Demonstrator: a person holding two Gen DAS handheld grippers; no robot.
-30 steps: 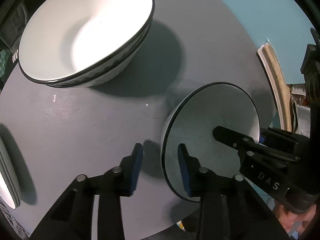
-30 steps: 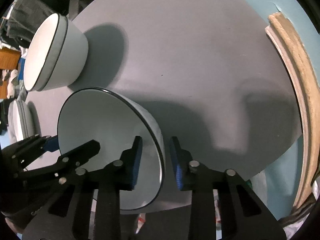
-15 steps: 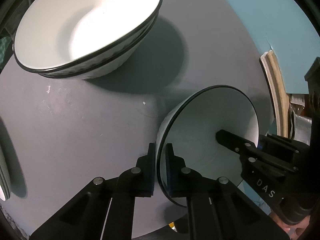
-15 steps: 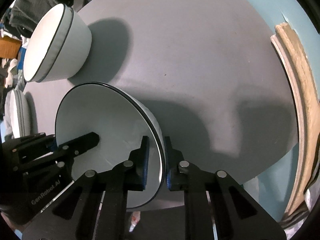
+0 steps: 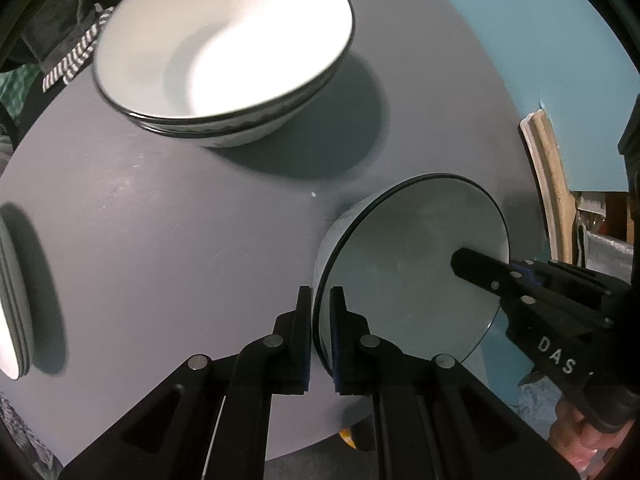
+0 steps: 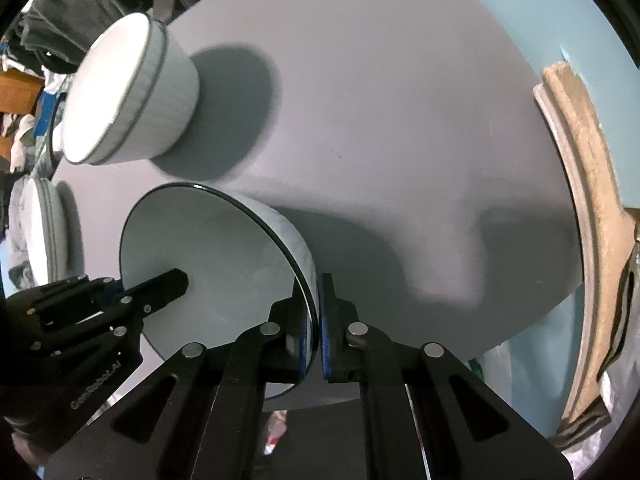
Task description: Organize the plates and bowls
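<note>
Left gripper (image 5: 320,336): pointing steeply down, clamped on bowl (image 5: 412,264) rim.
Right gripper (image 6: 316,332): same, opposite rim.
Bowl: mouth upward, over table (image 6: 380,100).

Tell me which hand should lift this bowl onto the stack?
Probably left. The left gripper and right gripper both just closed on the white black-rimmed bowl, but the stacked white bowls sit further left.

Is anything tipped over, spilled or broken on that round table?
Nothing is spilled or broken. The one bowl apart from the stacked bowls is pinched at opposite rims by the left gripper and right gripper.
</note>
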